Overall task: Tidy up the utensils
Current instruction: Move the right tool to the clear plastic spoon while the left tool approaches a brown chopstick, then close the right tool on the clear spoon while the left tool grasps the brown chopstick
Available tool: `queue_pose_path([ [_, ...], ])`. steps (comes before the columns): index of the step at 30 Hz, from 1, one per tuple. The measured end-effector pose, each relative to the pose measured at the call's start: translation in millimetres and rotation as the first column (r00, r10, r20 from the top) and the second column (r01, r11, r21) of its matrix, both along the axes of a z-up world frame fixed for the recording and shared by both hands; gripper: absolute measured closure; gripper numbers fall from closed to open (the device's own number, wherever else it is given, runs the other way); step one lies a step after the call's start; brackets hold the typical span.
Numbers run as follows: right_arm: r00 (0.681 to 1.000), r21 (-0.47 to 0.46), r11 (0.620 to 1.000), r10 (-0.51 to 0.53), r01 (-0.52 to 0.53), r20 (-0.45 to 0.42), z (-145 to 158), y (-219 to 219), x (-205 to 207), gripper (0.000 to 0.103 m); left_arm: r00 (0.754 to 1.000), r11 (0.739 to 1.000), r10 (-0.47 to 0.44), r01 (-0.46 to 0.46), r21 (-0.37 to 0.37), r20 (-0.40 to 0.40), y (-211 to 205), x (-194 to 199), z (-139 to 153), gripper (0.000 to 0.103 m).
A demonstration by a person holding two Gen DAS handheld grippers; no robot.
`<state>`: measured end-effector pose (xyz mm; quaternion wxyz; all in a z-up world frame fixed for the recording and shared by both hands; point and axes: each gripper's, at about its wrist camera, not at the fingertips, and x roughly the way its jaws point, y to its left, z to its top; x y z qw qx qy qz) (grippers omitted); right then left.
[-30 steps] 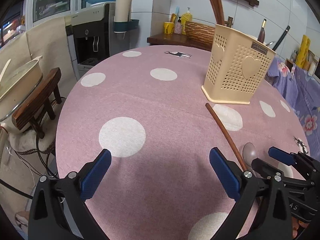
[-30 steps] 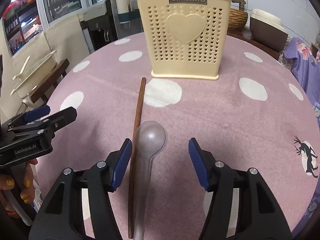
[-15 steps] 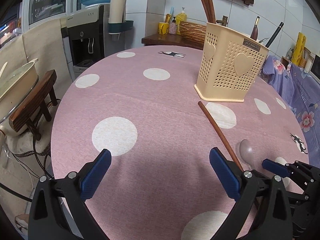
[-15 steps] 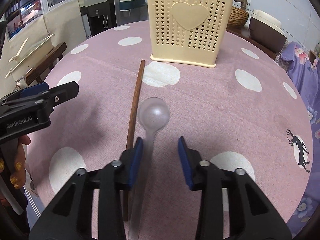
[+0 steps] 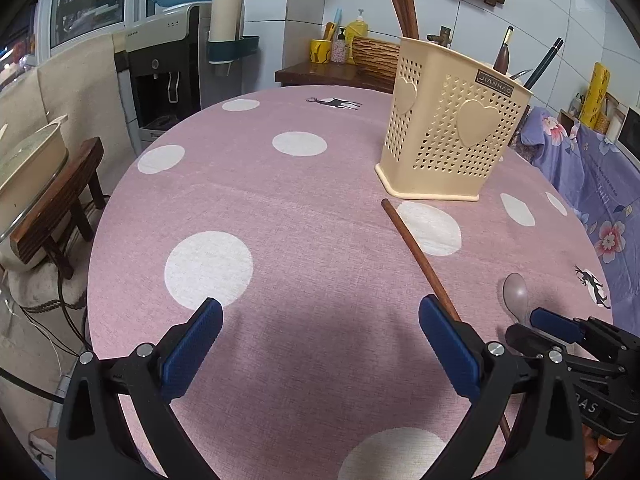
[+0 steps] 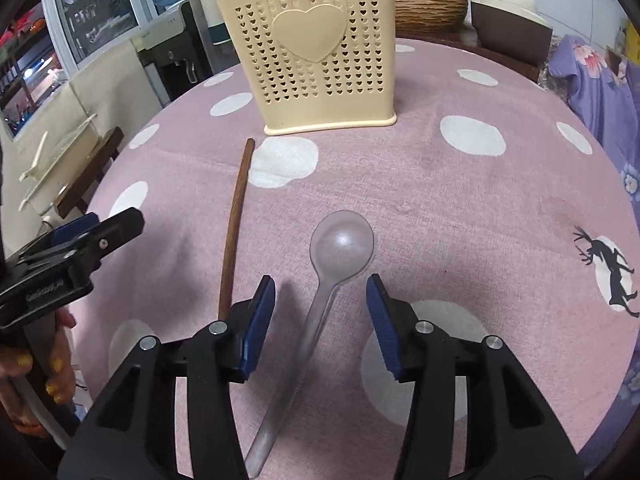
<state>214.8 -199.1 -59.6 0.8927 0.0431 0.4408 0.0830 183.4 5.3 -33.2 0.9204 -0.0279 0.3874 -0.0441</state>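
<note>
The right gripper point(image 6: 320, 322) stands open astride the translucent plastic spoon point(image 6: 340, 240), near the cream perforated holder point(image 6: 316, 52); close squarely on its handle. The left gripper point(image 5: 320, 344) gapes empty

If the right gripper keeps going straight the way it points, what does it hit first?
Likely the spoon: its handle lies between the open fingers of the right gripper, bowl just ahead. Past it, the holder stands in line. How high the gripper is above the table is unclear.
</note>
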Motion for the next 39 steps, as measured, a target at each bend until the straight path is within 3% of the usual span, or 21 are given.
queue_pose_path([
  [9, 0.995, -0.063, 0.993, -0.104, 0.104, -0.001, 0.0, 11.2, 20.5, 0.055, 0.999, 0.999, 0.037, -0.037, 0.000, -0.003, 9.3, 4.1, -0.3, 0.006],
  [13, 0.994, -0.112, 0.988, -0.105, 0.105, 0.009, -0.9, 16.9, 27.9, 0.067, 0.999, 0.999, 0.037, -0.037, 0.000, -0.013, 9.4, 7.0, -1.3, 0.006],
  [17, 0.996, -0.069, 0.994, -0.088, 0.089, 0.010, -0.6, 10.6, 28.3, 0.067, 0.999, 0.999, 0.021, -0.022, -0.023, -0.035, 5.1, 14.4, -0.5, 0.006],
  [21, 0.996, 0.033, 0.995, -0.089, 0.089, 0.004, 1.0, -6.0, 25.6, 0.067, 0.999, 0.999, -0.026, 0.025, -0.032, -0.032, -11.6, 25.7, 4.5, 0.006],
  [23, 0.994, 0.029, 0.994, -0.104, 0.103, 0.017, 3.8, -11.7, 22.6, 0.067, 0.997, 0.998, -0.063, 0.063, -0.015, -0.037, -26.8, 33.8, 7.3, 0.012],
  [26, 0.992, 0.025, 0.993, -0.118, 0.117, 0.042, 10.0, -18.6, 16.5, 0.067, 0.991, 0.993, -0.119, 0.121, 0.017, -0.065, -52.2, 49.2, 5.0, 0.031],
  [29, 0.990, 0.008, 0.992, -0.123, 0.123, 0.069, 15.6, -21.4, 10.2, 0.067, 0.988, 0.991, -0.118, 0.122, 0.047, -0.095, -69.7, 63.6, -2.6, 0.047],
  [32, 0.989, 0.011, 0.992, -0.125, 0.124, 0.079, 18.2, -26.0, 6.5, 0.067, 0.983, 0.994, -0.101, 0.105, 0.020, -0.153, -77.5, 76.9, -13.3, 0.059],
  [39, 0.989, 0.037, 0.992, -0.119, 0.117, 0.085, 18.1, -33.3, 6.1, 0.067, 0.988, 0.998, -0.031, 0.039, 0.053, -0.151, -83.1, 85.9, -17.7, 0.073],
])
